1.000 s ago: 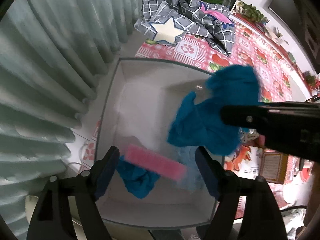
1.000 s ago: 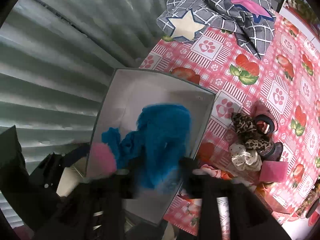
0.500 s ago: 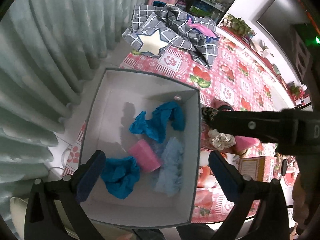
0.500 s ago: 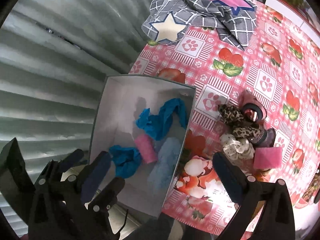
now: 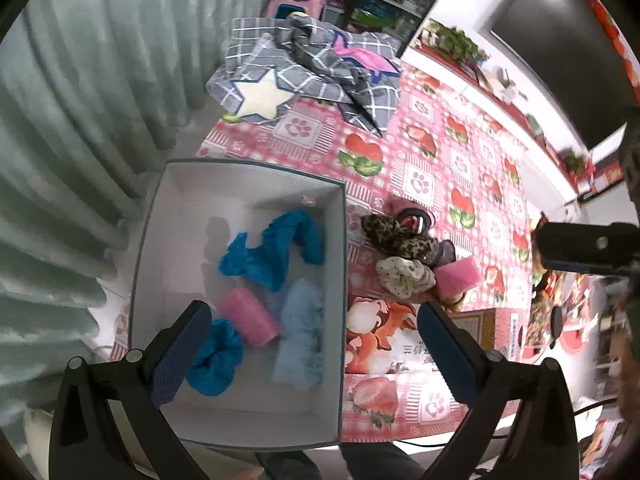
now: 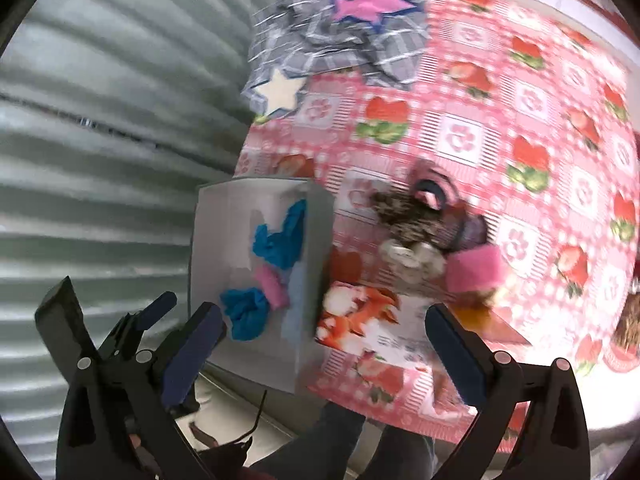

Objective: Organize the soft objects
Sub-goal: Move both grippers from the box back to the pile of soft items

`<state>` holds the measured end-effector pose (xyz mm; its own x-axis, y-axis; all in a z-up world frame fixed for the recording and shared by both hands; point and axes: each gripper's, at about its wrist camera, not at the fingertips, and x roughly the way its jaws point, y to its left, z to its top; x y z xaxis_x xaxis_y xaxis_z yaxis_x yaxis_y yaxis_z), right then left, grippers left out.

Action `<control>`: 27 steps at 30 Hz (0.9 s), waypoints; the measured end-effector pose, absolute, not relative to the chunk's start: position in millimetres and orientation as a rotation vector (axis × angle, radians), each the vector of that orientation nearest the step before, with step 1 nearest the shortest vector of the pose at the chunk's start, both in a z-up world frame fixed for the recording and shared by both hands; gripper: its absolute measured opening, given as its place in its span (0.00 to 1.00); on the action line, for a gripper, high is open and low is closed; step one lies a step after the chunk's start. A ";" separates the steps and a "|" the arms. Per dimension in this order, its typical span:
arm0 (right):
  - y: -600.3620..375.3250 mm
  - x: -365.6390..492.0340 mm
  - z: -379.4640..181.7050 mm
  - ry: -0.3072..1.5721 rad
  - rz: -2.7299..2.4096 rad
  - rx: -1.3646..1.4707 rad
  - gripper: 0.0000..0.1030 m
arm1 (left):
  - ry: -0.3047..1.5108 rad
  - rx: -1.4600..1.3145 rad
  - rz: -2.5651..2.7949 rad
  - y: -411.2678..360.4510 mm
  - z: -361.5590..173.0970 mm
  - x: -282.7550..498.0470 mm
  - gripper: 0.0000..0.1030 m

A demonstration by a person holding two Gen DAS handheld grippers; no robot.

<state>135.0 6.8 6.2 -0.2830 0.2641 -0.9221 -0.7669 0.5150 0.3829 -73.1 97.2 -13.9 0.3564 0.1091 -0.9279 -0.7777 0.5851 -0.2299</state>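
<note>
Box [image 5: 340, 280] at table edge; left tool [image 5: 312, 354], right tool [image 6: 324, 354] spread, empty.

Box [image 5: 340, 320] stands at the counter's [image 5: 460, 168] left edge, beside the curtain [image 5: 80, 120]. Inside it: two crumpled cloths [image 5: 272, 252], a roll [image 5: 250, 316] between them, a fluffy piece [image 5: 300, 336] against the right wall. Right of the box, on the counter, lies a heap of scrunchies [image 5: 404, 248] with a sponge [image 5: 456, 278] touching it. A folded garment [image 5: 312, 76] lies behind, at the far edge.
</note>
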 end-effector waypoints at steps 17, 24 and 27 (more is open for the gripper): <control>-105.7 249.0 -26.8 1.647 0.800 -0.249 1.00 | 1.191 -0.576 0.538 62.9 -24.2 26.4 1.00; -123.7 275.1 -58.4 1.692 0.740 -0.249 1.00 | 1.238 -0.545 0.535 68.8 -36.9 61.6 1.00; -123.2 283.7 -75.7 1.719 0.722 -0.270 1.00 | 1.277 -0.531 0.545 74.7 -46.8 75.5 1.00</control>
